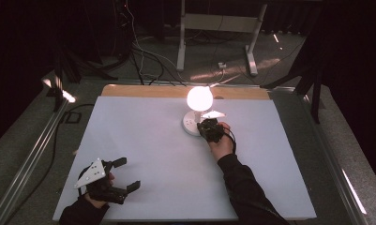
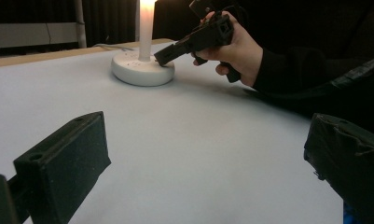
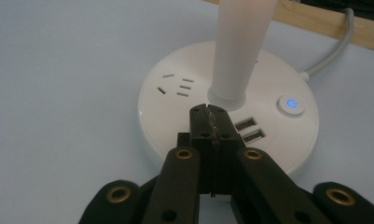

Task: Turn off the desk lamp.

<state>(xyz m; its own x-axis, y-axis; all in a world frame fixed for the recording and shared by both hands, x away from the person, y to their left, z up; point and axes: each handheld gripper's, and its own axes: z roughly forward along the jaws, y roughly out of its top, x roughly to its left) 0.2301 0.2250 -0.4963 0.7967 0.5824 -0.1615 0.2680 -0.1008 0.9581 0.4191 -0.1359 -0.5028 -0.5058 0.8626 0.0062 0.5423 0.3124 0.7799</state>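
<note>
Your white table sheet (image 1: 167, 154) carries everything, and the lit desk lamp (image 1: 199, 98) near its far edge is the landmark here. The lamp's round white base (image 3: 175, 116) sits flat on the sheet, its stem (image 3: 240, 51) rising upright from the middle and its grey cable (image 3: 334, 46) running off behind, over the wooden table edge (image 3: 324, 23).

Your right gripper (image 3: 208, 114) is at the near side of that base: its jaws are pressed together with nothing between them, and their tips rest on the top of the base, just in front of the stem. Your right hand (image 2: 238, 49) holds it tilted down toward the base.

Your left gripper (image 1: 127, 174) lies well away from the lamp, at the near left corner of the sheet, its jaws standing wide apart and empty.

On the base, relative to the stem: the socket slots (image 3: 177, 86) sit to its left, the two USB ports (image 3: 247, 130) just right of your jaw tips, and the blue-lit power button (image 3: 290, 103) farther right.
</note>
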